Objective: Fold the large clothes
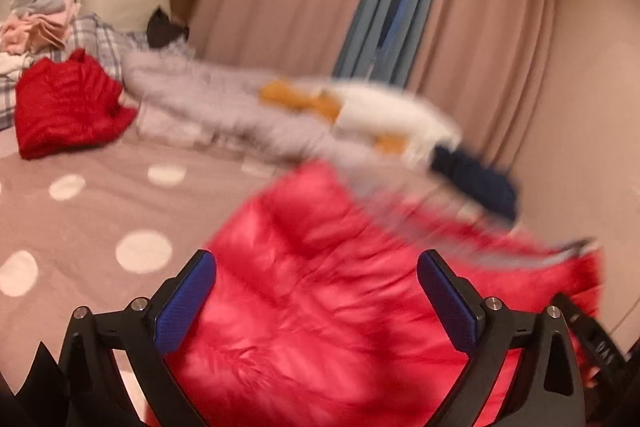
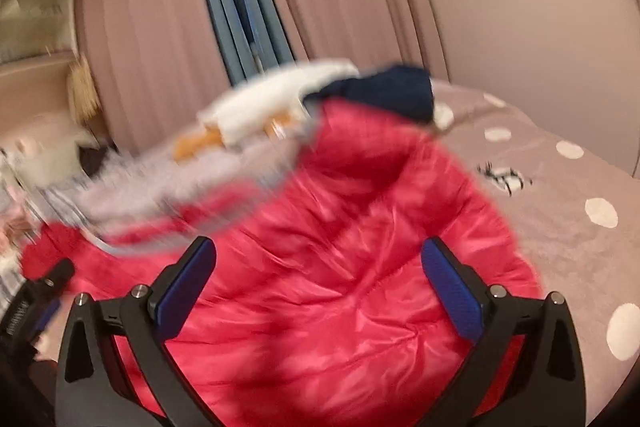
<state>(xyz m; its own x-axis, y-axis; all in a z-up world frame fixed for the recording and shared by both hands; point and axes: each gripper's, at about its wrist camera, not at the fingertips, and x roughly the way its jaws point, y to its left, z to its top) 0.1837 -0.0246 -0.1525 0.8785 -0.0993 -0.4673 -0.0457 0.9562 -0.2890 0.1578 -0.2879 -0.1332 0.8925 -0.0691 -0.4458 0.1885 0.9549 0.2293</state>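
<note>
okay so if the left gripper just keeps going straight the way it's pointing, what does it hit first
Most likely the red puffy jacket. The left gripper is open with that fabric filling the space ahead of its fingers. Blur makes depth uncertain, but nothing else shows in front of it.

Red quilted garment motion-blurred, its near edge cut off below.

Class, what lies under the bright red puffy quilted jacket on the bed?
The red puffy jacket rests on the pink bedcover with white dots; whatever lies beneath its middle is hidden.
</note>
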